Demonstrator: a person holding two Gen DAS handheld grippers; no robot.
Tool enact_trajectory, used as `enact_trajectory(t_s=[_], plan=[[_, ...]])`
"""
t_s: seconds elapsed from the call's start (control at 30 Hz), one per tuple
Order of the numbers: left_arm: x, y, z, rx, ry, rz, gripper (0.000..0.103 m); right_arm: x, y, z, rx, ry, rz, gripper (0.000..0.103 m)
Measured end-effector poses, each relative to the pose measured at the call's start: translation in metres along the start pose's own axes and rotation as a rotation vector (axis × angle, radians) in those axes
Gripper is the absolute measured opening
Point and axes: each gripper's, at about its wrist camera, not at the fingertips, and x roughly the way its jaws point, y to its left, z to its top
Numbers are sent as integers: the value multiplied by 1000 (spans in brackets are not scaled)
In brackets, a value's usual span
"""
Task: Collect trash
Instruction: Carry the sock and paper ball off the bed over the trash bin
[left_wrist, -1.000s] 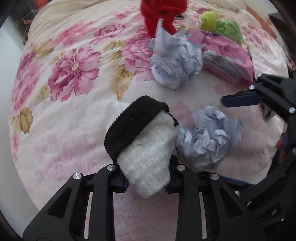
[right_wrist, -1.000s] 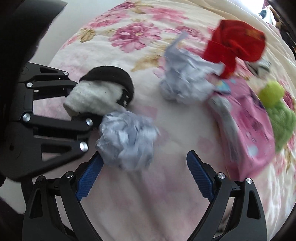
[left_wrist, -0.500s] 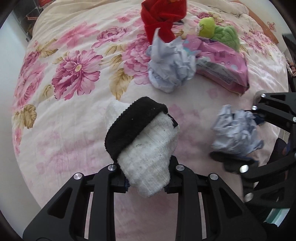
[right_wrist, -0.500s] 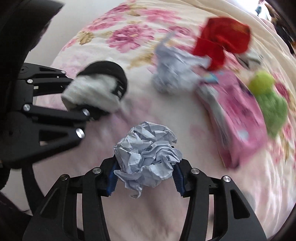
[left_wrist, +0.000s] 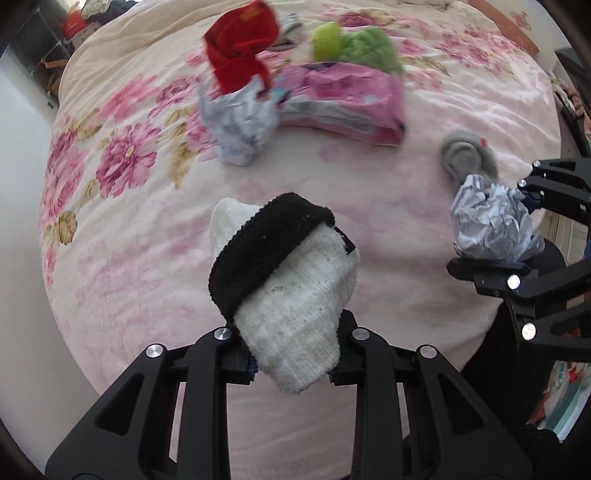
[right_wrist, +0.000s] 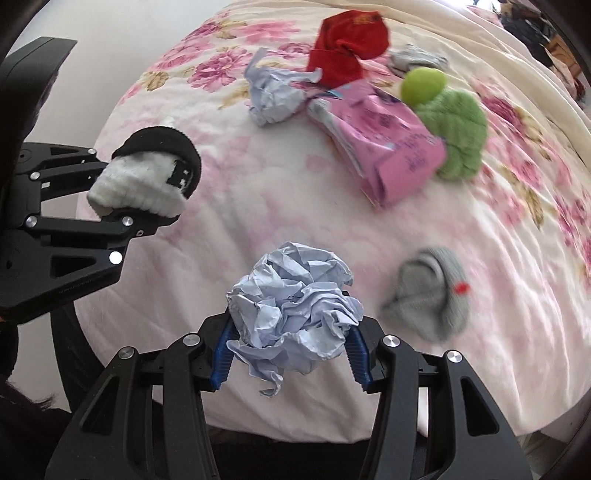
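My right gripper (right_wrist: 290, 356) is shut on a crumpled pale-blue paper ball (right_wrist: 295, 314) and holds it above the bed's near edge; it also shows in the left wrist view (left_wrist: 491, 221). My left gripper (left_wrist: 295, 363) is shut on a white sock with a black cuff (left_wrist: 291, 291), also seen in the right wrist view (right_wrist: 147, 181). A second crumpled paper ball (right_wrist: 273, 96) lies on the floral blanket (right_wrist: 258, 192) near a pink plastic packet (right_wrist: 384, 144).
A red sock (right_wrist: 347, 44), a green sock (right_wrist: 458, 133) with a yellow-green ball (right_wrist: 423, 85), a grey sock (right_wrist: 432, 295) and another grey sock (right_wrist: 413, 57) lie on the bed. The bed's edge runs below both grippers.
My right gripper closed on the nearer paper ball and lifted it back toward the bed's edge. The left gripper pulled back a little with its sock. A grey sock came into view.
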Motion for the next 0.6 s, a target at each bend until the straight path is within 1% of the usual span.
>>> enact_trajectory(t_s=[0.07, 0.17, 0.33, 0.47, 0.6], plan=[[-5, -15, 1, 20, 1, 1, 27, -11, -10, -13, 14, -10, -8, 48], [-10, -37, 2, 49, 2, 8, 27, -19, -20, -23, 33, -22, -10, 48], [-19, -76, 5, 96, 7, -4, 27, -35, -45, -46, 88, -50, -23, 48], [-24, -95, 5, 117, 7, -16, 27, -46, -62, -63, 121, -61, -43, 48], [-24, -121, 12, 149, 12, -22, 27, -58, -78, -81, 155, -77, -61, 48]])
